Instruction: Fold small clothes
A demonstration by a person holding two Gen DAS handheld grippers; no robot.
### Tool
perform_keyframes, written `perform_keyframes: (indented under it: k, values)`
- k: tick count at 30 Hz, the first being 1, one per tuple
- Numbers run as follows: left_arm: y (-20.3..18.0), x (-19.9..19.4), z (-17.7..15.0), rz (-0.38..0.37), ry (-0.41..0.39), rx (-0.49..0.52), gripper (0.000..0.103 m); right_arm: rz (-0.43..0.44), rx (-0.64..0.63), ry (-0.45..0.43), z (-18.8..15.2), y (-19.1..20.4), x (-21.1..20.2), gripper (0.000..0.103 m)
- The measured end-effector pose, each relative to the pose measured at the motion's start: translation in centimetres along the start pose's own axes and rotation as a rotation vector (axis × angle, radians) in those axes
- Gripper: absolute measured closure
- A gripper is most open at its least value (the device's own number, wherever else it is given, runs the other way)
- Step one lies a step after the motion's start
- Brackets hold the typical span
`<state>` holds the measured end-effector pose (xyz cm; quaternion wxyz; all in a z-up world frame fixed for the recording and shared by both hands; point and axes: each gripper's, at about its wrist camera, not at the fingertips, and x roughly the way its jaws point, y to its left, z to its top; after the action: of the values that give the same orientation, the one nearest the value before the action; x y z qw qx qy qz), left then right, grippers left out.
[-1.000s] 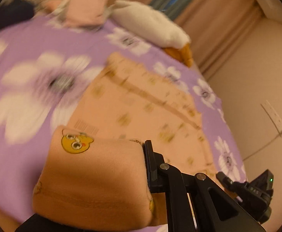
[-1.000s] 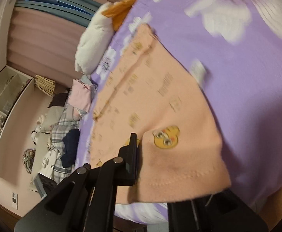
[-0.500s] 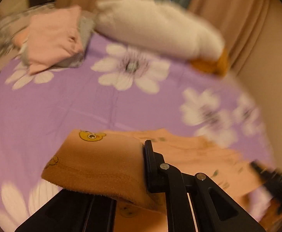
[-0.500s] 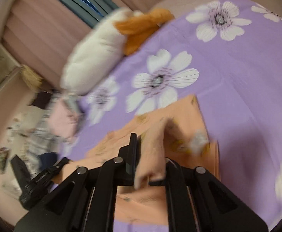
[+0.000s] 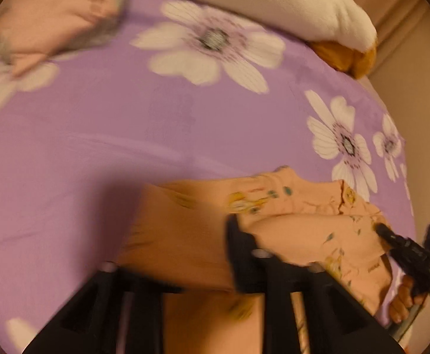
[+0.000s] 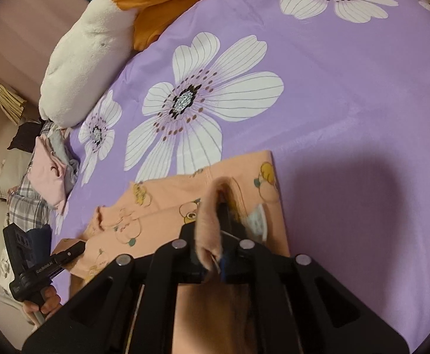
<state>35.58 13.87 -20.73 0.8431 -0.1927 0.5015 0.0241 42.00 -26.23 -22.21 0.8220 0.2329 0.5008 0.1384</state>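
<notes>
Garment: a small peach garment (image 6: 167, 206) printed with cartoon animals, lying partly doubled over on the purple flowered bedspread (image 6: 347, 103), directly ahead of and under both grippers.
Right gripper (image 6: 219, 233): closed on a raised hem of the peach cloth, which stands up in a ridge between the two fingers; the white care label (image 6: 257, 219) sits just to its right.
Left gripper (image 5: 185, 250): blurred, but it appears clamped on a thick fold of the same cloth, which drapes across and in front of the fingers.
Key relation: each gripper appears to hold one end of the same lifted edge. Seen from the right gripper, the garment's long axis runs off to the left, toward the left gripper (image 6: 52, 261); from the left gripper it runs off to the right, toward the right gripper (image 5: 406, 247).
Nearer hand: neither; each is at its own end of the cloth.
Step, as I judge it: the held edge is being laid over the flat layer ahead to complete a fold.
Needed next: both ends should come down level, or the fold skews.
Surroundings: a white and orange plush pillow (image 6: 91, 56) beyond, and a pile of other clothes (image 6: 49, 171) well apart to the left.
</notes>
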Motion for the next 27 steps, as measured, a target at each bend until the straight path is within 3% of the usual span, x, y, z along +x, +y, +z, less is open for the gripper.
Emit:
perform_keyframes:
  k: [2, 3, 6, 10, 12, 15, 17, 19, 20, 21, 22, 23, 25, 26, 27]
  values:
    - [0.5, -2.8, -0.7, 0.053, -0.075, 0.004, 0.057, -0.035, -0.046, -0.020, -0.2, 0.8, -2.2, 0.086]
    - [0.4, -4.0, -1.2, 0.046, -0.105, 0.044, 0.058, -0.058, -0.076, -0.046, -0.3, 1.1, -3.2, 0.086]
    - [-2.1, -5.0, -3.7, 0.023, -0.046, 0.201, 0.064, -0.107, -0.164, -0.117, -1.3, 2.4, -6.9, 0.086]
    - [-5.5, -2.4, -6.4, -0.060, 0.048, 0.281, 0.064, -0.072, -0.275, -0.009, -4.2, 4.9, -6.3, 0.088]
    - [-7.0, -0.1, -6.7, -0.038, 0.083, 0.300, 0.064, -0.104, -0.302, 0.063, -5.5, 5.6, -4.0, 0.090]
    - [-8.3, 2.7, -5.1, 0.012, 0.102, 0.273, 0.064, -0.149, -0.300, 0.085, -6.1, 6.4, -0.7, 0.090]
    - [-9.1, 3.8, -2.8, 0.057, 0.094, 0.281, 0.064, -0.189, -0.394, 0.051, -4.9, 8.5, 1.3, 0.090]
    - [-9.1, 4.4, 0.5, 0.210, 0.022, 0.268, 0.064, -0.268, -0.419, 0.042, -3.0, 9.8, 3.4, 0.094]
    - [-8.6, 4.0, 2.3, 0.283, -0.027, 0.188, 0.064, -0.300, -0.387, 0.043, -1.1, 10.2, 4.8, 0.094]
    - [-7.8, 2.9, 2.9, 0.265, -0.069, 0.112, 0.064, -0.294, -0.337, 0.029, 0.2, 10.1, 5.0, 0.094]
    - [-7.1, 1.7, 3.0, 0.199, -0.102, 0.064, 0.064, -0.280, -0.277, 0.000, 1.3, 9.6, 4.4, 0.091]
    - [-5.9, -0.1, 2.3, 0.079, -0.137, 0.018, 0.064, -0.233, -0.196, -0.052, 2.2, 8.9, 2.6, 0.086]
    - [-4.1, -2.2, 0.6, -0.031, -0.121, -0.027, 0.052, -0.140, -0.150, -0.107, 1.5, 7.7, -0.7, 0.082]
    - [-3.1, -2.8, -0.4, -0.073, -0.100, -0.058, 0.040, -0.114, -0.172, -0.100, 0.7, 7.1, -2.6, 0.071]
    - [-1.3, -3.7, -2.5, -0.165, -0.065, -0.122, 0.036, -0.113, -0.189, -0.082, -0.1, 6.6, -3.7, 0.066]
